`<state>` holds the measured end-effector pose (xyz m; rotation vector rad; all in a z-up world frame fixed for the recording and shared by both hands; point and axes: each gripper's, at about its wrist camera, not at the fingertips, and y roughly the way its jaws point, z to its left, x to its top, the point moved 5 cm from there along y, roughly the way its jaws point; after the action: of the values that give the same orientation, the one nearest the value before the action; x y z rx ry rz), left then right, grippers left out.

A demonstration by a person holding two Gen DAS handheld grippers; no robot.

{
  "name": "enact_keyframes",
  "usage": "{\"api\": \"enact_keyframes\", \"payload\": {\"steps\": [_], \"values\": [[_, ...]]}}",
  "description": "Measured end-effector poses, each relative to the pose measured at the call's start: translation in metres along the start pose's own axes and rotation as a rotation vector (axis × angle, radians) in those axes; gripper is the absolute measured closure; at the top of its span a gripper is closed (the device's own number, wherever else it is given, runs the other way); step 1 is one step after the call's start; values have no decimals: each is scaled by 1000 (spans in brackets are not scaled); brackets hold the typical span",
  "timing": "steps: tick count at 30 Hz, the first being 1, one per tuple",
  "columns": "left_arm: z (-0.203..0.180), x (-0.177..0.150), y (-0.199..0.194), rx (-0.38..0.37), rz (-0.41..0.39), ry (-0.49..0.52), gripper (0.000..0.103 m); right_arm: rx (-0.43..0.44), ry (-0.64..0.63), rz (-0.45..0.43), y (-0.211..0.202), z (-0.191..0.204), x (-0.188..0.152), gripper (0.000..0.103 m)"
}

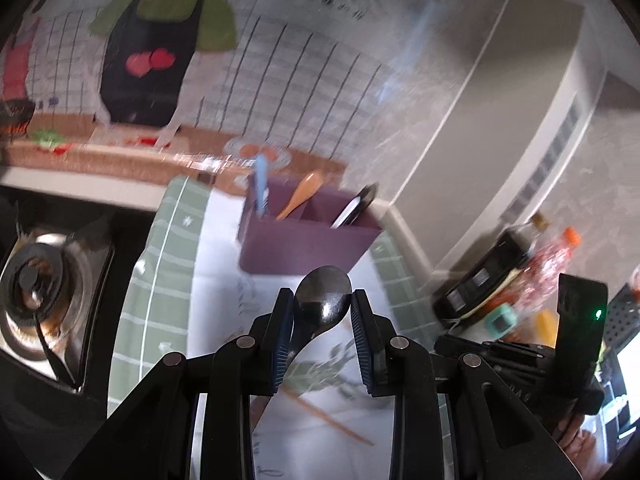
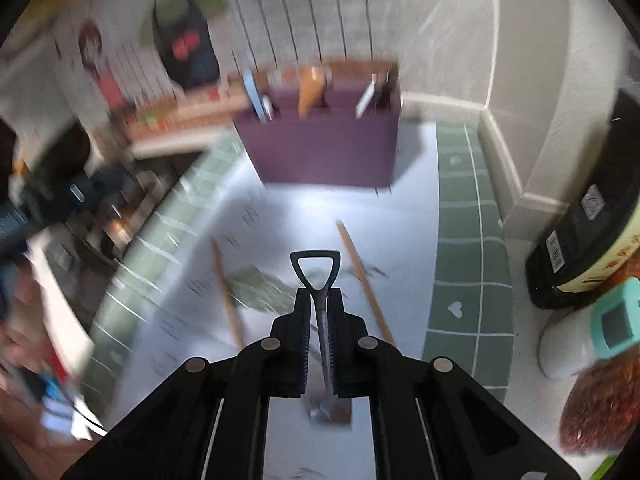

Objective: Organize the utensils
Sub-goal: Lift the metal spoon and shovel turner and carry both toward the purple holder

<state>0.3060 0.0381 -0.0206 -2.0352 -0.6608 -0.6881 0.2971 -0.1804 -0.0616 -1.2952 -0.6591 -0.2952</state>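
We held the left gripper (image 1: 322,300) clamped on a dark spoon (image 1: 323,294), its bowl sticking up between the pads above the white mat (image 1: 216,264). The right gripper (image 2: 319,300) was shut on a thin utensil (image 2: 316,268) with a looped black handle. Ahead stood the purple caddy (image 2: 324,148), upright on the mat, with a blue utensil, an orange spoon (image 1: 302,194) and a dark one in separate compartments. Two chopsticks (image 2: 362,280) lay apart on the mat.
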Motion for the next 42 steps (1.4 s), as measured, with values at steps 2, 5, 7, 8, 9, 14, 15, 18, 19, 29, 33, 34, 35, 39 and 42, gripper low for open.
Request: {"api": "enact_keyframes", "payload": {"steps": [2,5,7,8,9,14,15,18,19,29,33,34,35,39,42], "values": [[-14,19,-10,-40,-43,13,73,21,18,-82,-23,7,21,103],[-33,47,-22,-69,-105,60,73,15,-23,-184,-49,19,59,103],[-42,63,-28,-70,-143,83,73,-14,-84,-229,-64,28,83,103],[-44,68,-29,-70,-152,89,73,-26,-115,-223,-64,31,93,103],[-45,72,-31,-66,-160,93,73,-32,-127,-210,-61,32,98,103],[-28,67,-22,-10,-140,78,73,-100,-90,-80,-6,0,95,92],[-21,63,-16,-2,-126,65,73,-102,-57,-45,11,-10,90,83],[-1,50,-4,34,-86,18,73,-101,50,47,66,-37,68,77],[5,46,-1,43,-77,4,73,-104,63,70,79,-41,62,77],[42,24,9,135,-45,-61,73,-237,108,185,171,-47,43,80],[43,22,8,141,-46,-67,73,-330,-4,201,173,-33,40,96],[42,22,7,143,-49,-64,73,-318,-3,203,171,-33,38,98],[40,22,6,144,-51,-59,73,-310,-2,201,168,-32,37,98],[31,22,3,135,-55,-38,74,-269,6,137,135,-25,36,98],[24,21,3,128,-52,-18,74,-230,25,85,103,-22,37,98]]}}
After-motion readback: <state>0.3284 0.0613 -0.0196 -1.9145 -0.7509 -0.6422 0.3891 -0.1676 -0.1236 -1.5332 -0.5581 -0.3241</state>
